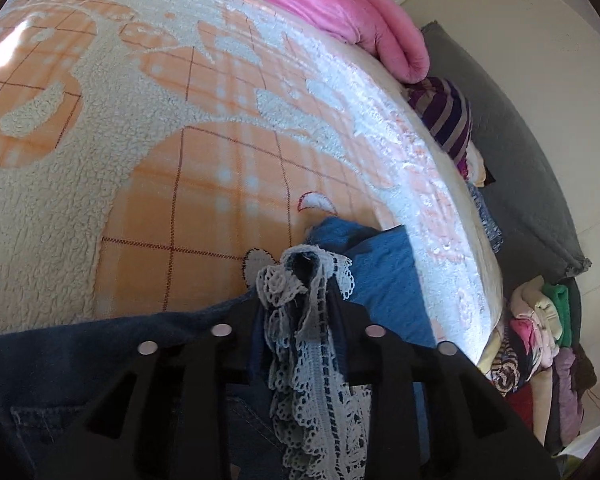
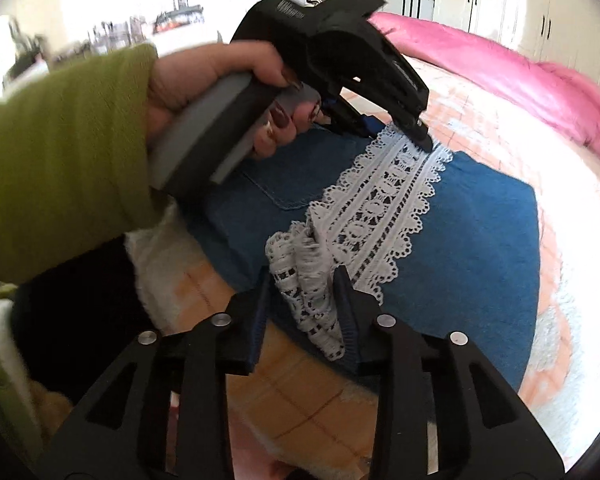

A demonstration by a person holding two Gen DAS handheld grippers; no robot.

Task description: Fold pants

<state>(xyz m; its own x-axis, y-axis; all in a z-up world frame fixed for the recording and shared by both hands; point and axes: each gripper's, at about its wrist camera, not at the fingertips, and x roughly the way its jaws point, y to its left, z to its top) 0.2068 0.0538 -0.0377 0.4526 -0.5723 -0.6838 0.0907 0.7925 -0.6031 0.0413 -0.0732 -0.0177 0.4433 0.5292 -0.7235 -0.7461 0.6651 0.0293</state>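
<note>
Blue denim pants (image 2: 480, 240) lie on the bed, with a white lace strip (image 2: 384, 200) running along them. In the right wrist view my right gripper (image 2: 304, 286) is shut on a bunched end of that lace near the bed's front edge. My left gripper (image 2: 422, 136), held by a hand in a green sleeve (image 2: 60, 160), pinches the lace at its far end. In the left wrist view the lace (image 1: 300, 340) is gathered between the left gripper's (image 1: 300, 280) fingers and drapes over them, with the pants (image 1: 384, 280) beyond and dark denim below.
An orange and cream fleece blanket (image 1: 140, 140) covers the bed. A pink duvet (image 1: 340, 4) lies along its far side. A striped garment (image 1: 448, 116), a grey cushion (image 1: 512, 140) and a pile of clothes (image 1: 540, 340) sit off the right edge. White wardrobes (image 2: 520, 8) stand behind.
</note>
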